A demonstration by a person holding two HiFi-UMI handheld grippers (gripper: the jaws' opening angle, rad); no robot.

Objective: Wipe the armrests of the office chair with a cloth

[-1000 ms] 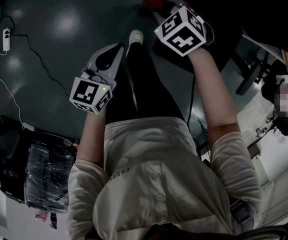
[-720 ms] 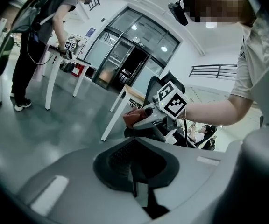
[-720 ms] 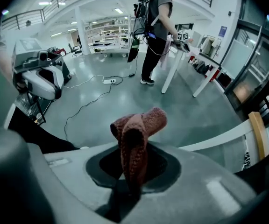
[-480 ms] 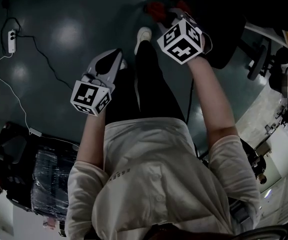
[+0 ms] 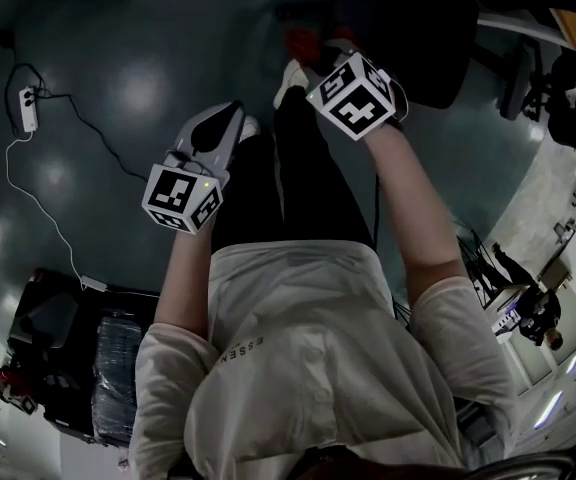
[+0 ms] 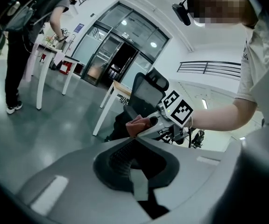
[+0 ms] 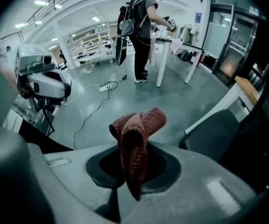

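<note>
Right gripper (image 7: 135, 169): jaws closed tight on a reddish-brown knitted cloth (image 7: 139, 125). The cloth is pinched near its lower end, and the free part stands up above the jaws in a loose fold. That much loose fabric looks meant to serve as the wiping face, so cloth rather than the jaws would meet the chair.

Left gripper (image 6: 135, 139): jaws brought together with nothing between them. It is held low at the person's left side, apart from the work, and seems to be in reserve, perhaps to steady the chair.

Office chair (image 6: 146, 94): black, with a headrest, standing on the grey floor (image 5: 118, 58) just beside the leg of a white table (image 6: 110, 94). In the left gripper view it sits directly beyond the cloth and close behind it. In the right gripper view a dark padded part (image 7: 214, 129) lies ahead and to the right of the jaws, near but with a gap showing. Which part of the chair this is cannot be told, and the armrests cannot be picked out with certainty in any view.

Status, as judged: the approach is under way and the cloth is not yet on the chair. The next move calls for locating an armrest and laying the loose fold flat along its top.

Also noted: a power strip (image 5: 28, 108) with its cable lies on the floor to the person's left.
</note>
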